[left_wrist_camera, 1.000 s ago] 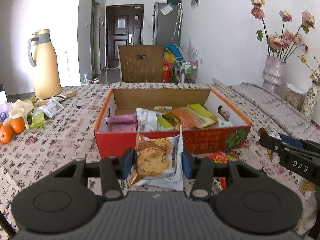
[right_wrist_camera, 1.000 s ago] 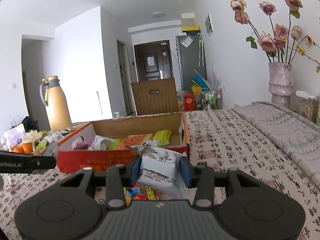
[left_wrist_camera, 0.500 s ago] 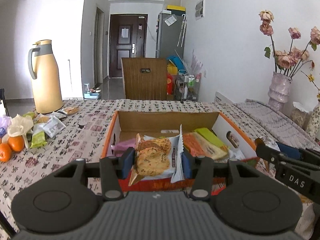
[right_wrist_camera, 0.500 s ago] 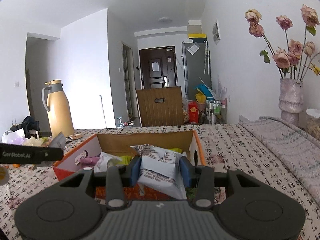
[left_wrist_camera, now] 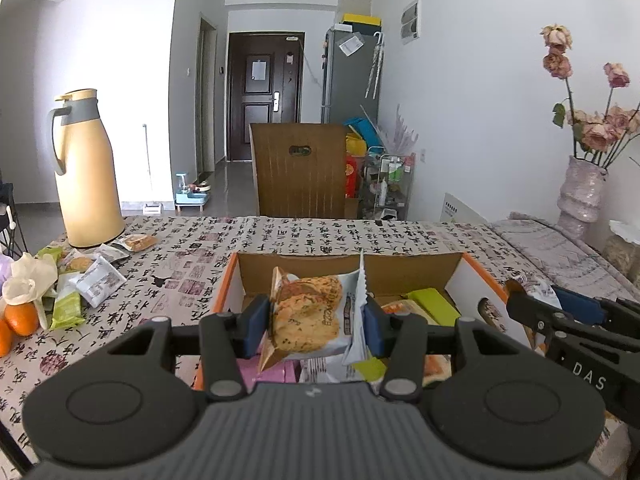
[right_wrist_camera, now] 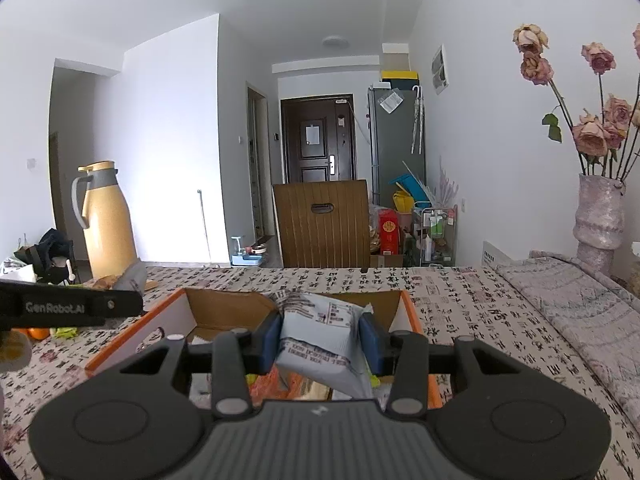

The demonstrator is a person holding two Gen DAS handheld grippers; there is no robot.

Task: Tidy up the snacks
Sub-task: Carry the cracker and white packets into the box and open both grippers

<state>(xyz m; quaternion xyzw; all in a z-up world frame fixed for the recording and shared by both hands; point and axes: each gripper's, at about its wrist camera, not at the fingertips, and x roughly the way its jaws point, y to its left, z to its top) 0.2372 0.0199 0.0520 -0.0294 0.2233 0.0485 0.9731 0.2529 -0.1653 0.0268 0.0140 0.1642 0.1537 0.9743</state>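
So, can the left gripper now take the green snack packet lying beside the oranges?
Probably not as things stand: the left gripper is shut on a biscuit packet over the box, and the green packet lies far off to its left.

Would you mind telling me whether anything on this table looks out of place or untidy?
Yes: a loose heap of snack packets lies scattered on the tablecloth by the thermos jug and the oranges, outside the cardboard box where the other snacks sit. Nothing looks spilled or damaged.
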